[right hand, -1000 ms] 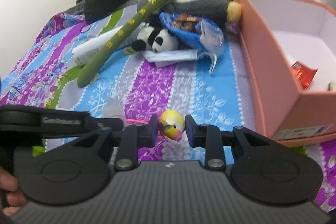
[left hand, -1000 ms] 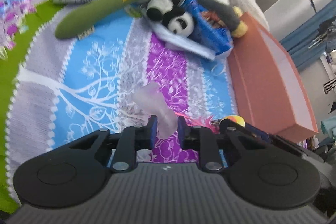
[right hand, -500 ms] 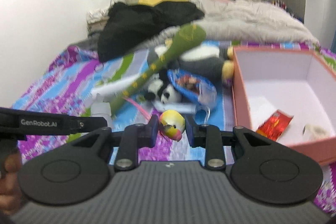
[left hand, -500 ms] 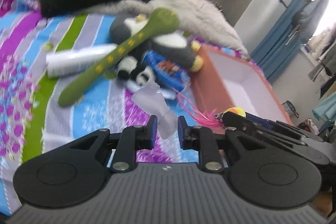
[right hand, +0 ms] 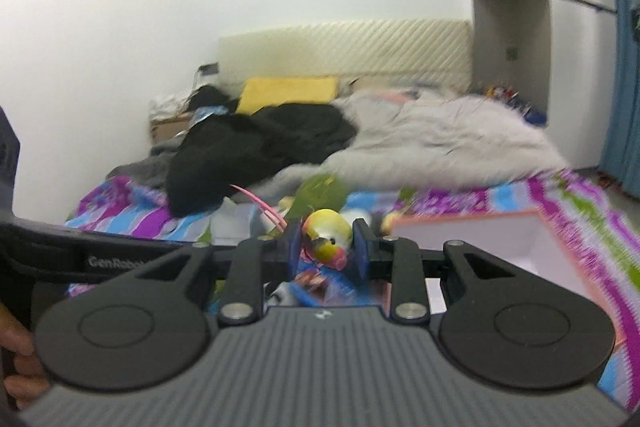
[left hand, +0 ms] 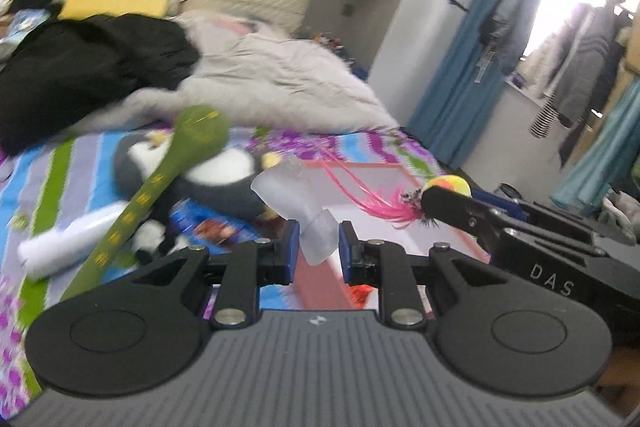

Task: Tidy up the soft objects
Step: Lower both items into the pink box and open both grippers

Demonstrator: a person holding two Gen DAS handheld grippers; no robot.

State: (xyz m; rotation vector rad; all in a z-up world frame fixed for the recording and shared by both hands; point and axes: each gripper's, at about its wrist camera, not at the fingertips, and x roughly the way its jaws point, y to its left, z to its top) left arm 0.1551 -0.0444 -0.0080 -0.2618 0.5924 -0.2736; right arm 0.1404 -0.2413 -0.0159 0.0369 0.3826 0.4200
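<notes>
My left gripper (left hand: 319, 247) is shut on a pale translucent soft piece (left hand: 298, 205) that sticks up and to the left between its blue pads. My right gripper (right hand: 326, 245) is shut on a small yellow-green ball toy (right hand: 326, 239) with a pink tip; its pink feathers (left hand: 372, 201) trail toward the left gripper. Both are held in the air above the bed. The orange box (right hand: 516, 227) with a white inside lies below, to the right. A long green plush (left hand: 160, 187), a penguin plush (left hand: 224, 183) and a small panda (left hand: 154, 239) lie on the striped bedspread.
A white tube (left hand: 72, 243) and a blue snack bag (left hand: 212, 227) lie beside the plush pile. A black garment (right hand: 256, 151) and a grey blanket (right hand: 432, 147) are heaped near the headboard. A person's fingers (right hand: 16, 363) show at the left edge. Blue curtains hang to the right.
Both grippers rose well above the bedspread, each keeping its grip on its toy. The views tilted up from the bed surface to the headboard and room. The left gripper also rolled.
</notes>
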